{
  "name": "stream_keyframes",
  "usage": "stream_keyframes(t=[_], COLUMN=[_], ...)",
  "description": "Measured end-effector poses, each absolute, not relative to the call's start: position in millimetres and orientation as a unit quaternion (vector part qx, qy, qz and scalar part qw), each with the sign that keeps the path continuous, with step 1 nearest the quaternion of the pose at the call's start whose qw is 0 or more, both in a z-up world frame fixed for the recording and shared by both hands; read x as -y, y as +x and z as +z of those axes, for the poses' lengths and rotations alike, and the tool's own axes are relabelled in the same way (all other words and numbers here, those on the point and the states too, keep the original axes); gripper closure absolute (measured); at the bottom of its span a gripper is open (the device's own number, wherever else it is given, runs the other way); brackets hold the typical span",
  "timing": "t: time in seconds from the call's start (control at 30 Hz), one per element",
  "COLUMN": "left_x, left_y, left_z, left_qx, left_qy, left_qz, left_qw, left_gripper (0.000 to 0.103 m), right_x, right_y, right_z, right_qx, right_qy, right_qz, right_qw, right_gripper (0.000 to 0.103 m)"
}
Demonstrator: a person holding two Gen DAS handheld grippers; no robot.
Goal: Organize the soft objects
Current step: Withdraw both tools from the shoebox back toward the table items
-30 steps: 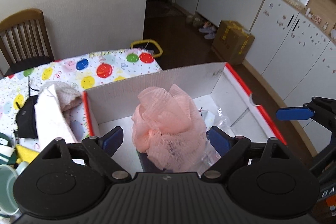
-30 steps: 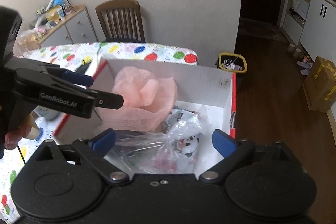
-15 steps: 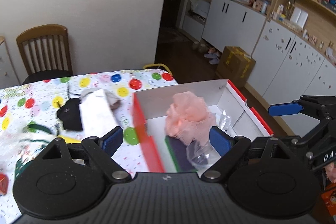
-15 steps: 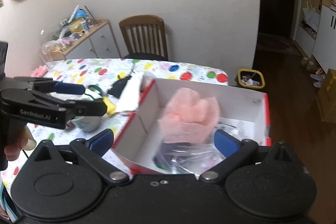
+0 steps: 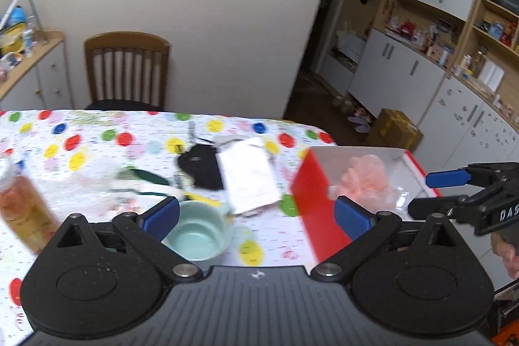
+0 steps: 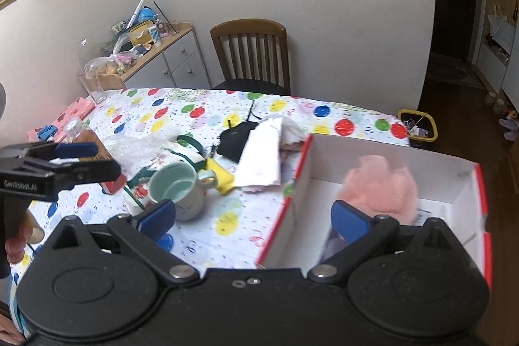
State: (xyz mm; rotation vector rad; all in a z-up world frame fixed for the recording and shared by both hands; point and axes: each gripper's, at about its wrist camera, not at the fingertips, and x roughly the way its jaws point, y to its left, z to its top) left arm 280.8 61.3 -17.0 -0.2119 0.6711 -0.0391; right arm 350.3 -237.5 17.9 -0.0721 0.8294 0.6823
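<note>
A pink mesh bath sponge [image 5: 363, 180] [image 6: 379, 184] lies inside the red-and-white box [image 5: 311, 184] [image 6: 292, 184] at the table's right end. My left gripper [image 5: 256, 216] hangs above the spotted tablecloth, left of the box; its jaws are opening and nothing is between them. My right gripper [image 6: 254, 216] is open and empty, over the box's near left corner. A white folded cloth [image 5: 249, 180] [image 6: 262, 151], partly over a black pouch [image 5: 201, 167] [image 6: 235, 138], lies on the table just left of the box. Each gripper shows at the edge of the other's view.
A mint mug [image 5: 198, 232] [image 6: 175, 187] stands near the front, with a yellow item [image 6: 220, 174] beside it. Clear plastic wrap [image 6: 142, 148] and an amber bottle [image 5: 22, 209] are at the left. A wooden chair [image 6: 249, 54] stands behind the table.
Both grippers have drawn back from the box and swung left. The pink sponge stays in the box, no longer between my left jaws. The mug and cloth have come into view.
</note>
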Motion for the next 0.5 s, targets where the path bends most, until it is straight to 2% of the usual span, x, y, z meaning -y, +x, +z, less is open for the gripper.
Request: stream_keyframes(t=[0.23,0.5], left_x=[-110,-146], left_y=[274,278], left_z=[-37,-85], left_qx=[-0.329,-0.352], left_qy=[-0.083,-0.071], left_qz=[0.029,0.031], left_qw=[0.940,0.933], left_gripper=[0.001,0.001], right_x=[192,141], right_y=[369,403], right_z=[10,-11], right_qx=[-0.405,-0.423], right_qy=[-0.023,-0.024], right_qz=[0.313,0.296], right_qw=[0.859,0.856], right_gripper=[0.001,0.002])
